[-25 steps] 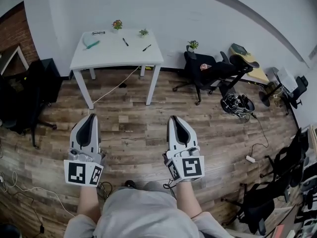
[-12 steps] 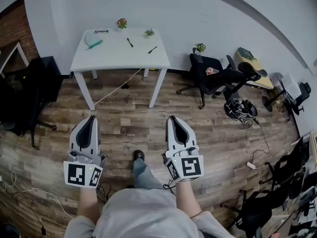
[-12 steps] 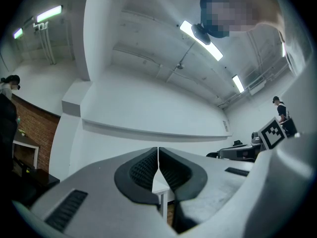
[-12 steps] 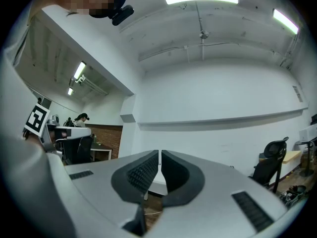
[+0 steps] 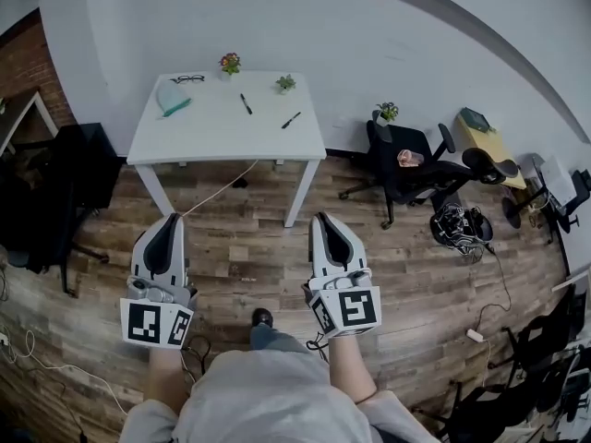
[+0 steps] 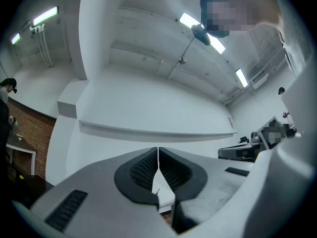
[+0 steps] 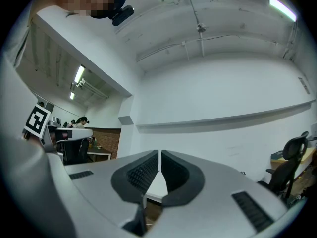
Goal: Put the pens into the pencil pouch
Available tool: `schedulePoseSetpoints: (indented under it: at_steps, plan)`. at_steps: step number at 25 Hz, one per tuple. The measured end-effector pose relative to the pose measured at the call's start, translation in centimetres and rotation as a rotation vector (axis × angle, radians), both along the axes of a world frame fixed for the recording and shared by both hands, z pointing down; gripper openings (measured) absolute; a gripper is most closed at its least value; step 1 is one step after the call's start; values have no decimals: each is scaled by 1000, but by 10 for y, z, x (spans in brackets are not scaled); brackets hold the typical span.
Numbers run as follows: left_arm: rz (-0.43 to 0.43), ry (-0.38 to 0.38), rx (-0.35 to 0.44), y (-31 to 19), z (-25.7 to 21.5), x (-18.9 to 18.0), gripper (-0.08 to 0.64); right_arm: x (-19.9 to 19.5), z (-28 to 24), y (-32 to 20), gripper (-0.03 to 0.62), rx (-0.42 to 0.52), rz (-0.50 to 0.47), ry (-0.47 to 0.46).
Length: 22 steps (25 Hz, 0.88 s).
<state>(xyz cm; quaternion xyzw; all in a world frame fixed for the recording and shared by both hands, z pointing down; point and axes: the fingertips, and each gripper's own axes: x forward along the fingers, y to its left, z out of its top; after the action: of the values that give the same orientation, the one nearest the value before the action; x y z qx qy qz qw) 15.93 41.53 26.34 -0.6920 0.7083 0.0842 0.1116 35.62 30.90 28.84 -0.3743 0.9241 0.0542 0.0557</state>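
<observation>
White table (image 5: 222,135): two black pens (image 5: 246,103), mint pouch (image 5: 172,98)

a white rectangular table (image 5: 226,127) is seen against the wall, well ahead of the left gripper (image 5: 170,220) and right gripper (image 5: 324,220), which are held over the wood-plank floor (image 5: 249,247). on the table a teal fabric pouch (image 5: 172,98), a black pen (image 5: 246,103) and a second black pen (image 5: 291,120) are laid apart.

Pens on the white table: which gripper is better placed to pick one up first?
Right, probably. Both are shut, empty and short of the table, but the pens lie toward its right side, more in line with the right gripper; the pouch lies ahead of the left gripper.
</observation>
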Motion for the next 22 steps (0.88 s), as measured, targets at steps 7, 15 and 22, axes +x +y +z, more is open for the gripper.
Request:
schedulePoseSetpoints:
  at_steps: [7,15,22]
  plan:
    - [-32,-3,5,-75,-4,-13,28,-17,-4,-78,37,11,-38,-7]
    - [-42,-26,-22,-127,2,-16,28,-29,9,-132,37,-24,-63,-24]
    - [-60,-5,-32,-164,13,-56,28,-68,22,-175,37,-51,-73,-11]
